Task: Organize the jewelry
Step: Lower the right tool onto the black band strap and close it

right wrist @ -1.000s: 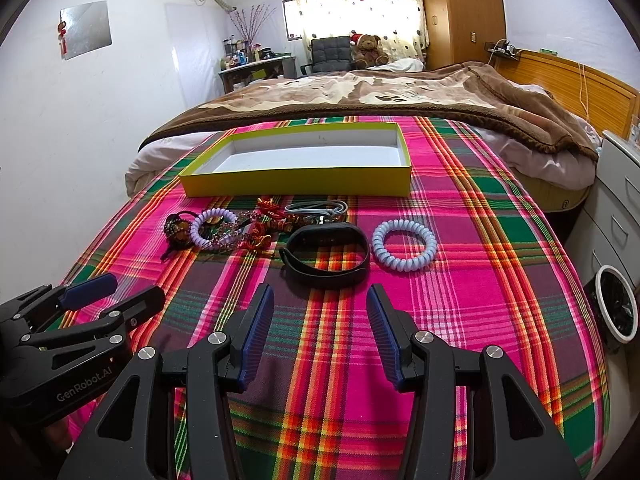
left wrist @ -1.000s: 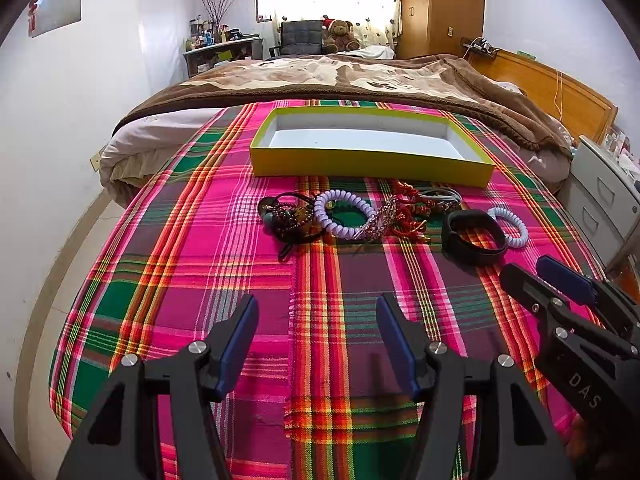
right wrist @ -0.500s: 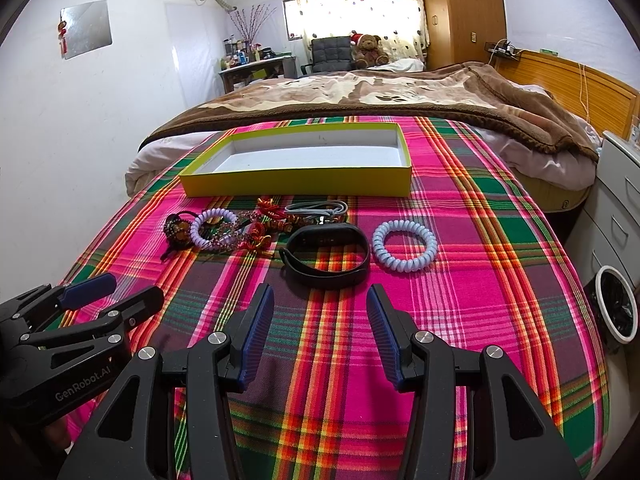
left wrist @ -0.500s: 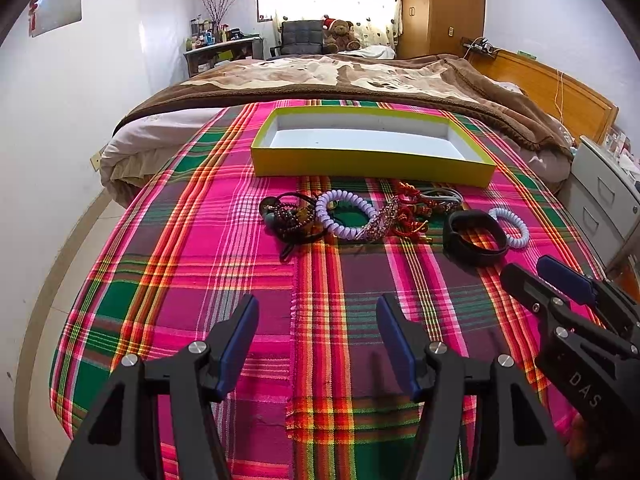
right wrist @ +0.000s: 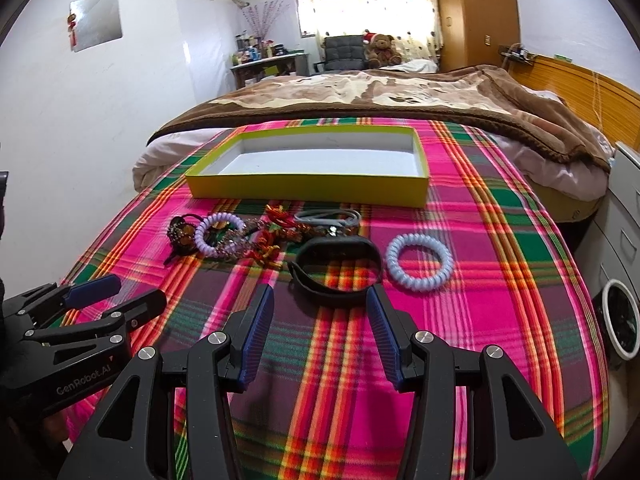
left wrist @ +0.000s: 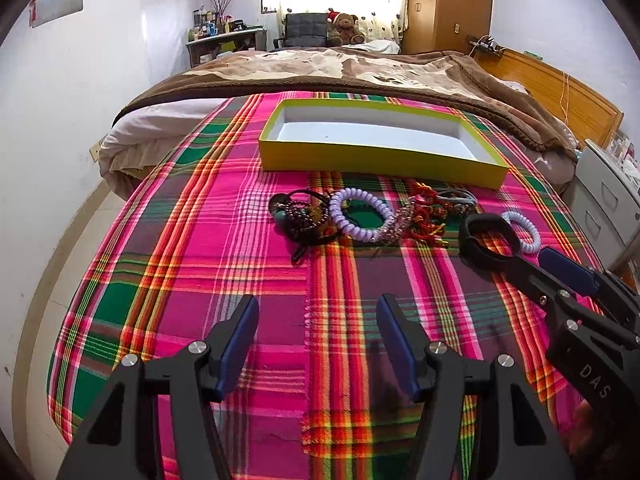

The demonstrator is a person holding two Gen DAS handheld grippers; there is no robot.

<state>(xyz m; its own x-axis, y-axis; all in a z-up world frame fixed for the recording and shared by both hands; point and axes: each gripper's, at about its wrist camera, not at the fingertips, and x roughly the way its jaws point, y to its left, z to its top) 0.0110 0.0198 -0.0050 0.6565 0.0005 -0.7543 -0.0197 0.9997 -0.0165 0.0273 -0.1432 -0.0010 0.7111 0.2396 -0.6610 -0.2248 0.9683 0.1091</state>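
Black wristband (right wrist: 335, 271) lies on the plaid bedspread (right wrist: 500, 280) at twelve o'clock, just ahead of the right tongs (right wrist: 320, 320), long axis crosswise; these are nearer. Left tongs (left wrist: 316, 332) also gape, empty. Yellow box (right wrist: 308, 186) beyond.

A shallow yellow cardboard box (right wrist: 308, 186) with a white inside lies open and empty on the plaid bedspread, toward the bed's middle. Nearer the foot edge lie a black wristband (right wrist: 336, 270), a pale blue spiral hair tie (right wrist: 419, 262), a lilac spiral hair tie (right wrist: 220, 234) and a tangle of beaded bracelets (right wrist: 276, 236).
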